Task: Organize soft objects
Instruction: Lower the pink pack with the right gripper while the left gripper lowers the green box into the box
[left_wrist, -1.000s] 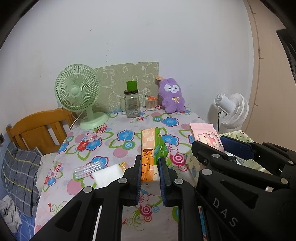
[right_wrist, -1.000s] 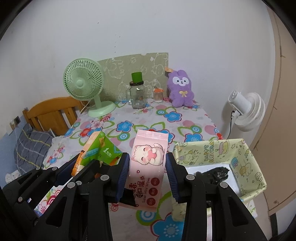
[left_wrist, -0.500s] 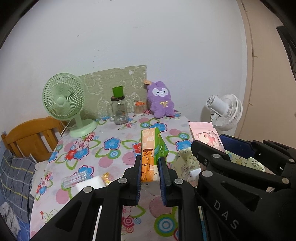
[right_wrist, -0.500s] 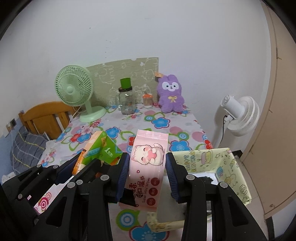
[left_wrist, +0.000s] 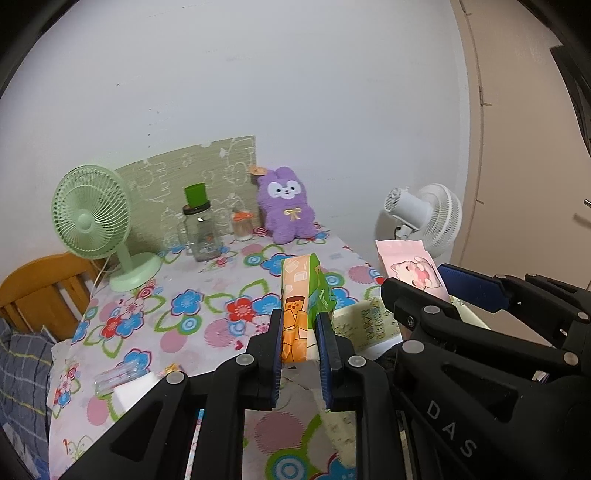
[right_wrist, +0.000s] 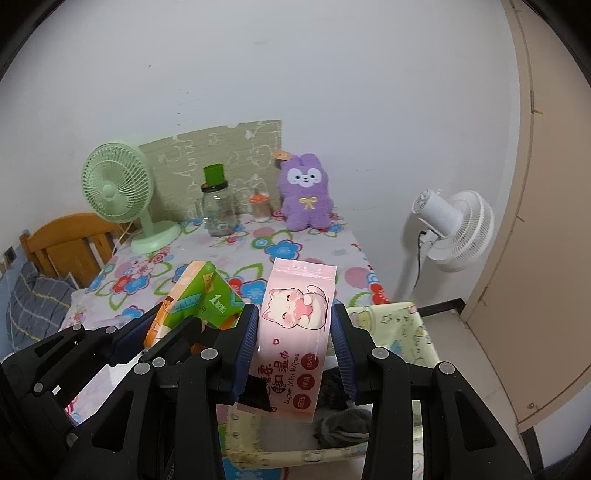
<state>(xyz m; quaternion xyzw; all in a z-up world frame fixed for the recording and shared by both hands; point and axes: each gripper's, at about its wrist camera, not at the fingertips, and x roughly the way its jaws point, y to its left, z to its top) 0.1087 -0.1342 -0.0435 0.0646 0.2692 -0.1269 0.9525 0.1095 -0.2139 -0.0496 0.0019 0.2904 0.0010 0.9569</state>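
1. Tissue pack (left_wrist: 299, 314), orange and green, is squeezed between the left tongs (left_wrist: 300, 354), up above the flowery tabletop (left_wrist: 177, 314).
2. Pink wipes pack (right_wrist: 295, 325) is squeezed between the right tongs (right_wrist: 293, 354), over a yellow fabric basket (right_wrist: 402, 325).
3. A purple plush bunny (right_wrist: 306, 195) sits at the back, by the wall.

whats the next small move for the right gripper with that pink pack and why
Probably lower the right gripper a little and let go: it is shut on the pink wipes pack, which hangs right over the yellow fabric bin, where a dark soft item already lies.
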